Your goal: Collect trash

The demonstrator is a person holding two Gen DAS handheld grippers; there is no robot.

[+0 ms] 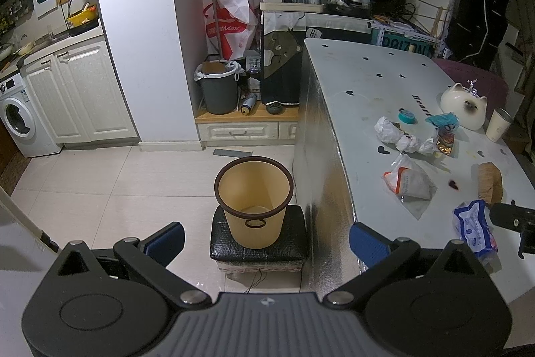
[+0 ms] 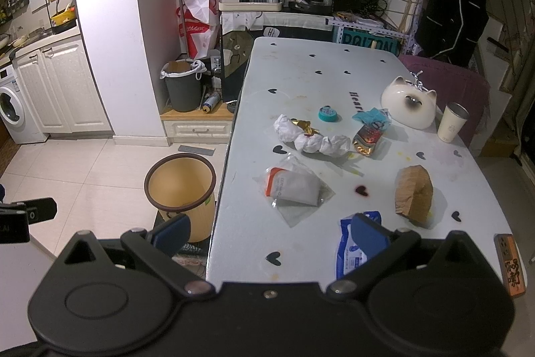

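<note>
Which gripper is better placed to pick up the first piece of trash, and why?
Right. The right gripper hangs open over the table, with the blue packet just under its jaws. The left gripper is open too, but faces the bin on the floor, beside the table.

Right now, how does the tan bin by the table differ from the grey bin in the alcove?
The tan bin looks empty and unlined; the grey bin has a white liner and brown cardboard inside. The tan bin stands on a black box on the floor tiles; the grey bin sits on a raised wooden ledge. Both are upright, round and open-topped.
</note>
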